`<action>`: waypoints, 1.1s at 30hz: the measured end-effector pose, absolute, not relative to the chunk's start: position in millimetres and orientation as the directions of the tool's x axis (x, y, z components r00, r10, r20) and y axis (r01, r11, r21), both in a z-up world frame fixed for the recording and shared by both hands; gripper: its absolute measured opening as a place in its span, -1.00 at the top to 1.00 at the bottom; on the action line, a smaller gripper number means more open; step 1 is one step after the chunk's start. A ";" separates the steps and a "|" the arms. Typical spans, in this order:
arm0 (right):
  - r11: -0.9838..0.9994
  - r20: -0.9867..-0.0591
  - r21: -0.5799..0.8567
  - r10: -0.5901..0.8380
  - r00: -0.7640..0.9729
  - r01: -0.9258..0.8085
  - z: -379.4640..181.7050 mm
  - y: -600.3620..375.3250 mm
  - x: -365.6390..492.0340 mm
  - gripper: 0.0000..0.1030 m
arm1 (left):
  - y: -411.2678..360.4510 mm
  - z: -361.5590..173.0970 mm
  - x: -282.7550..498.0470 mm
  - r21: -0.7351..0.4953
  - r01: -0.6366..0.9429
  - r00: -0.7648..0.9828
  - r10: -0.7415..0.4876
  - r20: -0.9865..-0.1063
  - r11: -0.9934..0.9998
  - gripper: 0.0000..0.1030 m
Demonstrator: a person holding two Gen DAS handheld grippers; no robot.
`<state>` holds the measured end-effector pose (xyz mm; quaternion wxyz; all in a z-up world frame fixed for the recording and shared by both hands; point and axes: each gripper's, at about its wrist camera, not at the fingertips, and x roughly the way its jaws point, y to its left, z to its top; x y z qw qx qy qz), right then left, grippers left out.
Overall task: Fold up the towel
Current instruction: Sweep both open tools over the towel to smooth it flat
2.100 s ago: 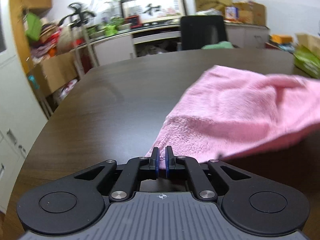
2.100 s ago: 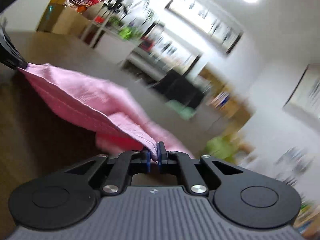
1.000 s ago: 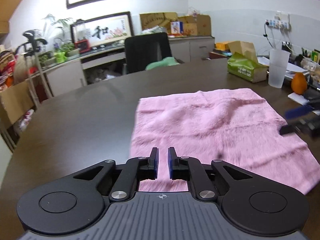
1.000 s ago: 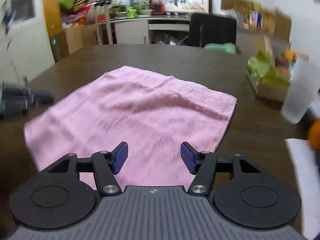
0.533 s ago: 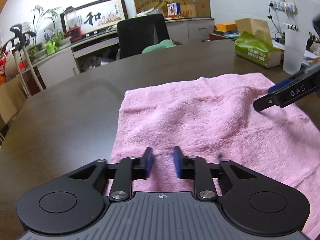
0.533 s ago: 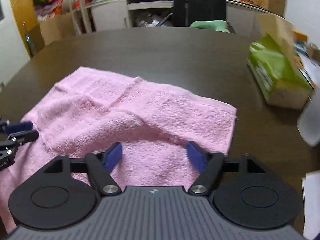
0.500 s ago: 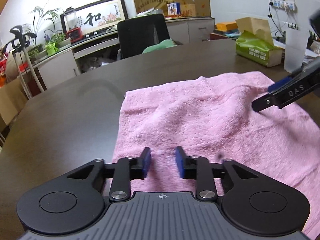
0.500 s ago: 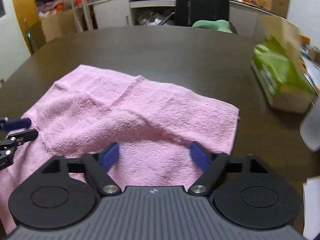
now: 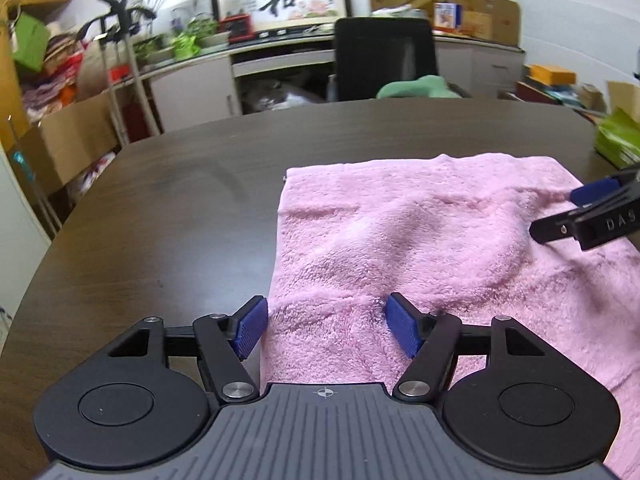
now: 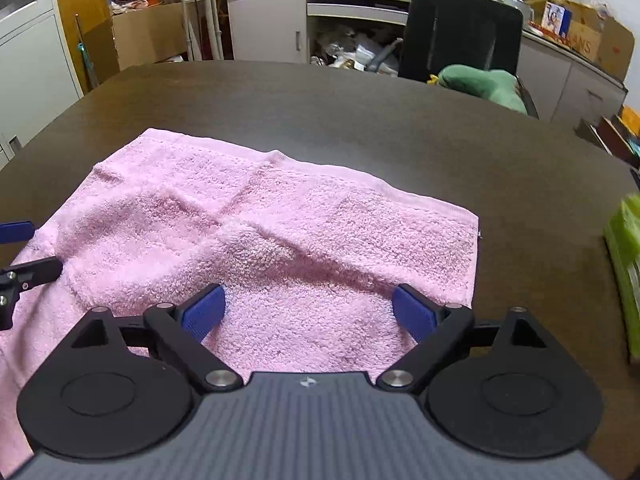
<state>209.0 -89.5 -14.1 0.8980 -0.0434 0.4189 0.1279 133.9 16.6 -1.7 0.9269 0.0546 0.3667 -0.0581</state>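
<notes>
Left wrist view: the pink towel (image 9: 420, 256) lies spread flat on the dark wooden table (image 9: 168, 224), rumpled with low ridges, and the left gripper (image 9: 325, 326) hangs above its near left corner with nothing between its blue pads. Its jaws are opening; the left pad (image 9: 250, 327) sits just at the towel's left edge, over the line where cloth meets bare table, and the right pad (image 9: 403, 330) is over the terry itself. No cloth is pinched. At the right edge of this view the right gripper's black finger and blue pad (image 9: 594, 191) reach in over the towel's right side, near its far right corner. Right wrist view: the right gripper (image 10: 308, 314) hovers over the near right part of the towel (image 10: 260, 248), its jaws spread wide and clear of the cloth, the right pad (image 10: 414, 312) close to the towel's right edge and the left pad (image 10: 202, 312) over the middle of the near half. A raised fold runs diagonally across the cloth ahead of these fingers. The left gripper's fingers (image 10: 24, 270) show at the left border, above the towel's left edge. Beyond the table's far edge stands a black office chair (image 10: 460, 32) with a green cushion (image 10: 480, 84), and a green tissue pack (image 10: 626, 272) lies on the table to the right, apart from the towel.
</notes>
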 end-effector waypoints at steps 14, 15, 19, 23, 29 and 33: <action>0.896 -0.685 0.177 0.410 0.602 -0.408 13.0 -108.2 67.5 -0.78 | 21.5 10.5 66.8 0.072 0.229 0.766 -0.133 -0.629 0.971 -0.30; 0.894 -0.685 0.178 0.413 0.600 -0.411 13.4 -107.9 60.9 -0.78 | 21.1 8.9 58.7 0.089 0.242 0.765 -0.133 -0.630 0.966 -0.30; 0.874 -0.681 0.177 0.440 0.585 -0.452 13.5 -110.2 17.5 -0.78 | 16.1 1.0 45.3 0.104 0.303 0.737 -0.164 -0.655 0.947 -0.31; 0.867 -0.718 0.119 0.412 0.561 -0.484 8.0 -105.1 -0.2 -0.78 | 11.5 -0.7 34.3 0.117 0.312 0.740 -0.164 -0.652 0.943 -0.31; 0.872 -0.741 0.066 0.368 0.562 -0.484 5.4 -113.2 1.2 -0.79 | 3.8 -0.1 14.8 0.113 0.358 0.723 -0.198 -0.662 0.927 -0.31; 0.874 -0.753 0.059 0.356 0.554 -0.482 7.3 -116.9 -1.9 -0.84 | 2.9 -0.4 5.1 0.112 0.380 0.717 -0.216 -0.662 0.918 -0.32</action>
